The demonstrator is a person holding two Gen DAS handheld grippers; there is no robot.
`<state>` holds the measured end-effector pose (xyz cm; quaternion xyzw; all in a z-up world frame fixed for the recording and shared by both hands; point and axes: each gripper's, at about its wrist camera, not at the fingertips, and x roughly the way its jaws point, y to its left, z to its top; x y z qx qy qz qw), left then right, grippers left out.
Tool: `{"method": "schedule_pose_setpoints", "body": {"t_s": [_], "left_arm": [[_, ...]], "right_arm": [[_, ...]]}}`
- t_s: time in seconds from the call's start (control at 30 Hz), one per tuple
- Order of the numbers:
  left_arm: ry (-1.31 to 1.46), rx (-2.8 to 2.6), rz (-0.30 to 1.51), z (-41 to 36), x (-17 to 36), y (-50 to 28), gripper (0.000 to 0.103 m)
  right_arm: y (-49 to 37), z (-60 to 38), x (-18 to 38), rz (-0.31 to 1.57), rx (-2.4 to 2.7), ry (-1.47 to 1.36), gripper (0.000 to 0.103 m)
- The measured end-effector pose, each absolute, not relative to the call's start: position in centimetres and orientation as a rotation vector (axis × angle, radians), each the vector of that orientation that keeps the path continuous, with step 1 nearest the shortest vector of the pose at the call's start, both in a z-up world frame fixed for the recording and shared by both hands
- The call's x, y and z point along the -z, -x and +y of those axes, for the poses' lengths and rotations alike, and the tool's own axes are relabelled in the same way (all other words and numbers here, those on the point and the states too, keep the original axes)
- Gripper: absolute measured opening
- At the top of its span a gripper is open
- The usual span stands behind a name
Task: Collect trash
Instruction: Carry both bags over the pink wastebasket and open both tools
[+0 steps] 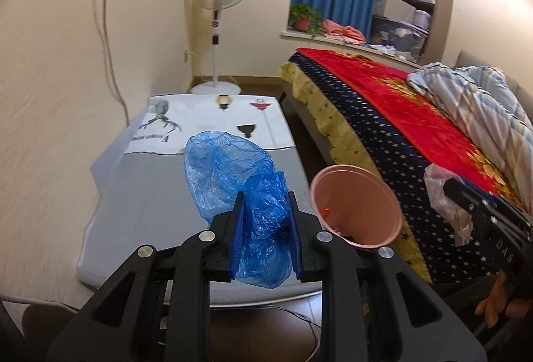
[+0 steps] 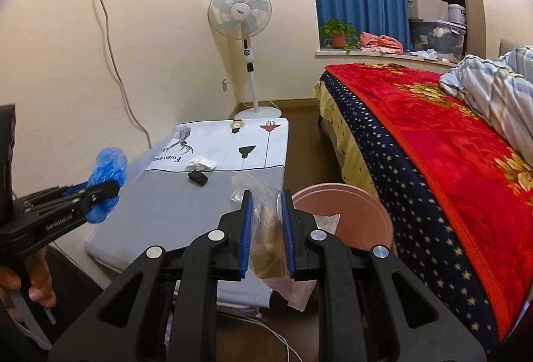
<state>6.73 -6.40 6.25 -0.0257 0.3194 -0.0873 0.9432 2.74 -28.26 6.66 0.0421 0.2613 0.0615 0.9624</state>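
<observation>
Above the cloth-covered counter [image 2: 160, 212], the left claw [image 1: 265, 228] grips a crumpled blue plastic bag [image 1: 230, 169] between nearly closed pads. Beside it, the right claw [image 2: 266, 228] pinches a clear plastic bag [image 2: 269, 238] just beside a pink bin [image 2: 353, 215]. On the counter lie a crumpled white tissue [image 2: 201, 164] and a small black object [image 2: 198, 177].

A low table [image 2: 160, 205] stands by the wall, covered with a cloth [image 2: 253, 142] (grey at the near end, white with printed drawings at the far end). On it lie a crumpled white tissue [image 2: 201, 163] and, just beside it, a small black object [image 2: 198, 178].
</observation>
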Motion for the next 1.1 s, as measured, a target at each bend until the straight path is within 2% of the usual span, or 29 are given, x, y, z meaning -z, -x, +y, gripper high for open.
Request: {"method": "schedule_pose_setpoints", "body": {"t_s": [0.33, 0.63, 1.1], "left_arm": [[-0.006, 0.298, 0.665, -11.3, -6.1, -7.3, 0.023], [-0.04, 0.481, 0.733, -17.7, -4.4, -14.1, 0.024], [-0.029, 0.552, 0.885, -24.3, 4.2, -25.9, 0.025]], "right_arm": [[-1.6, -31.2, -7.0, 0.524, -0.068, -0.096, 0.018], [-8.2, -35.4, -6.3, 0.595, 0.037, -0.128, 0.018], [-20.3, -39.0, 0.4, 0.764, 0.131, -0.158, 0.019]]}}
